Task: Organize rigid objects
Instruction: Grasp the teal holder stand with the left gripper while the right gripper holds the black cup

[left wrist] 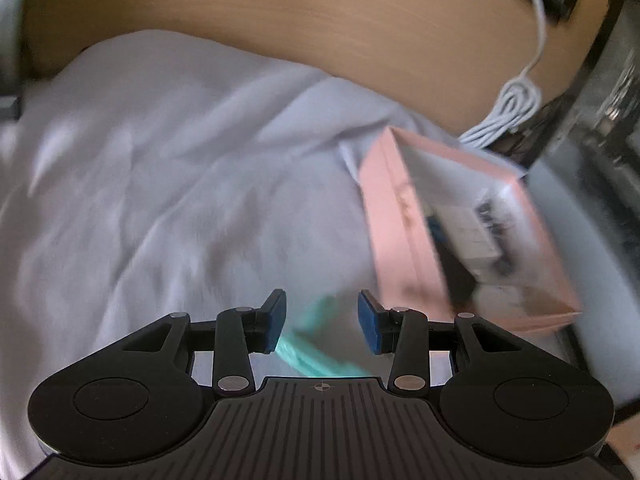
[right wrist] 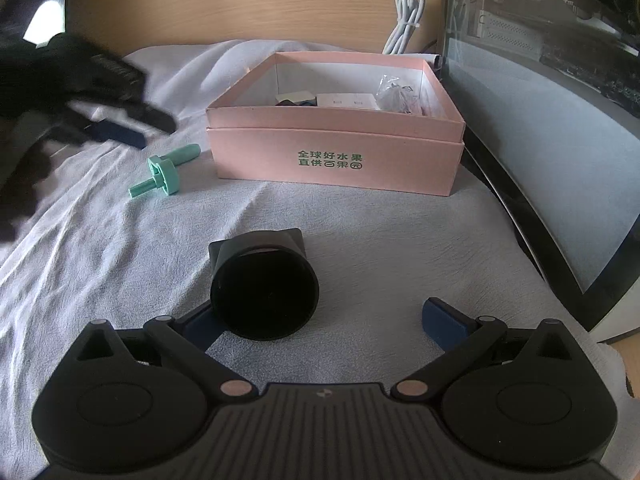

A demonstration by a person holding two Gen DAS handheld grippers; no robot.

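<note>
A: Left wrist view?
B: Blurred. The left gripper (left wrist: pixel 322 322) stands half spread, pinching nothing, above the green peg (left wrist: pixel 316 344) on the white cloth (left wrist: pixel 140 184). The pink box (left wrist: pixel 404 220) at right holds small packets.

A: Right wrist view?
B: The right gripper (right wrist: pixel 320 322) is spread wide around the black cylinder (right wrist: pixel 264 284), which lies with its mouth toward the camera. The peg's long axis slants up-right toward the box, printed with green Chinese characters.

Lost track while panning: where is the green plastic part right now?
In the right wrist view the green plastic part lies on the white cloth, left of the pink box, just below the left tongs.
</note>
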